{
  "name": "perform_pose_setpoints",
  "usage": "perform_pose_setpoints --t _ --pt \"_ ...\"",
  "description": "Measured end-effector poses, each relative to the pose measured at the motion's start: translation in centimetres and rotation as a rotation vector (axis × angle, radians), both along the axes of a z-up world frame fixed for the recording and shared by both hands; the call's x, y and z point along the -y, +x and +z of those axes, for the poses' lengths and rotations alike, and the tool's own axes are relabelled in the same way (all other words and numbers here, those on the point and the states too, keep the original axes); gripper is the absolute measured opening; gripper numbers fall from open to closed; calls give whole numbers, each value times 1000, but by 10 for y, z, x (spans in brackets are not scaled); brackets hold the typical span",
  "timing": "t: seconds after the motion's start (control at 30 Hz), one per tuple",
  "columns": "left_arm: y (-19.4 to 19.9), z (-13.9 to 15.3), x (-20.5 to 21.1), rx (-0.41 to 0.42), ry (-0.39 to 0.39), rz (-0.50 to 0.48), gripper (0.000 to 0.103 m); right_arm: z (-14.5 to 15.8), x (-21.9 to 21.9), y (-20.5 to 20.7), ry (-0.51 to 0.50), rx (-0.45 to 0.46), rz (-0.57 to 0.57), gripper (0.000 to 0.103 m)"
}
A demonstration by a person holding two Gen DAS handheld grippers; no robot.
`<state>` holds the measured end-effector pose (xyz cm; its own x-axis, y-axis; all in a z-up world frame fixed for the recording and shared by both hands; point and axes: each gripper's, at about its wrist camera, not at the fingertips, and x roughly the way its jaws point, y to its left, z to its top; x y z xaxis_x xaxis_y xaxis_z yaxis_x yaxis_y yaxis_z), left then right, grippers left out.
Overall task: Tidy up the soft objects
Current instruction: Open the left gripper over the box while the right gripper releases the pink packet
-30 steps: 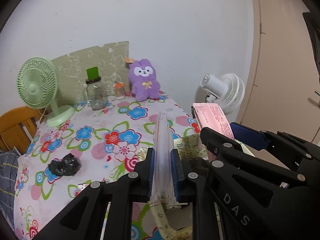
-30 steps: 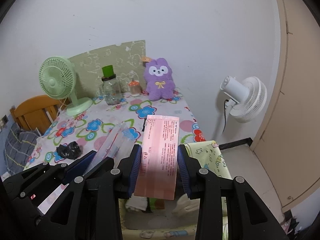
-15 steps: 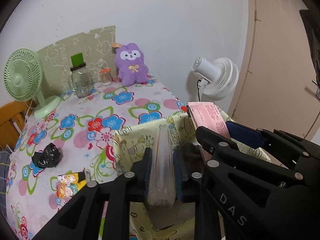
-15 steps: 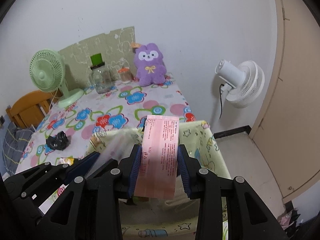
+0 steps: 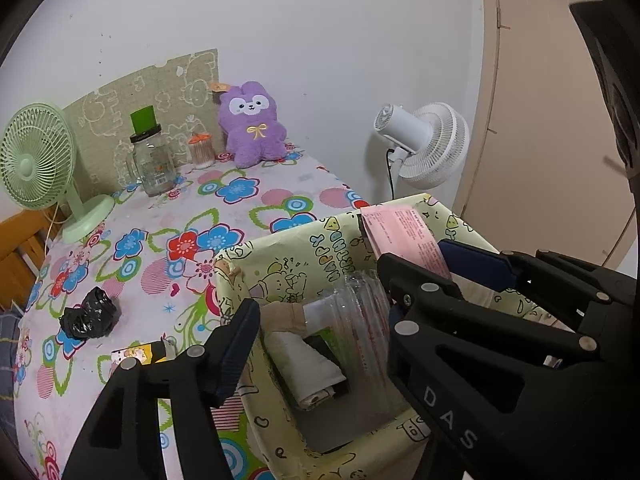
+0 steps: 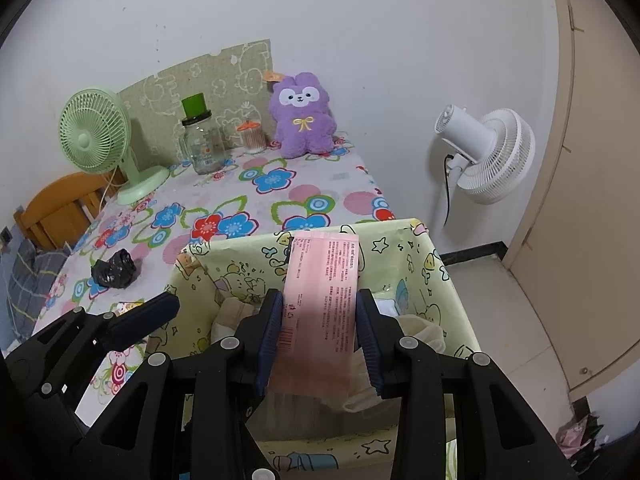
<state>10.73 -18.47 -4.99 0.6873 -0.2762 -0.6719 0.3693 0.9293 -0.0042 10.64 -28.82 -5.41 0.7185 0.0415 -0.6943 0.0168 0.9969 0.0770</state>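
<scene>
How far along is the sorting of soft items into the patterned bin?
Done: rolled cloths lie in the bin. In hand: the left gripper is opening around a clear pack over the bin; the right gripper grips a pink pack. Left: dropping that, perhaps the plush.

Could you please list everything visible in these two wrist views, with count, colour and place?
storage bin: one, pale yellow cartoon print, table's near edge
pink packet: one, over the bin, in the right gripper
clear packet: one, transparent, inside the bin
rolled cloth: one, beige, inside the bin
plush toy: one, purple, against the wall
desk fan: one, green, table's far left
glass jar: one, clear, green lid
black bag: one, crumpled, on the tablecloth
standing fan: one, white, on the floor
left gripper: jaws opening, clear packet between them
right gripper: shut on the pink packet
</scene>
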Motion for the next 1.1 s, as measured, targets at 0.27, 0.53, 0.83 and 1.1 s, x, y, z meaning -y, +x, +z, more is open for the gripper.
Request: perform_pose_setpoints --t 0.27,0.53,0.83,1.1 --pt "1 2 -3 2 0 9 80 3 -2 0 21 5 8 58" --pt "-2 10 -12 19 -3 21 87 12 -9 -5 -7 44 2 77" --pt "-9 21 -28 44 -9 39 90 27 -23 -13 -15 79 2 86" --pt "-15 31 -47 52 -22 53 92 40 -40 -18 -30 91 8 88"
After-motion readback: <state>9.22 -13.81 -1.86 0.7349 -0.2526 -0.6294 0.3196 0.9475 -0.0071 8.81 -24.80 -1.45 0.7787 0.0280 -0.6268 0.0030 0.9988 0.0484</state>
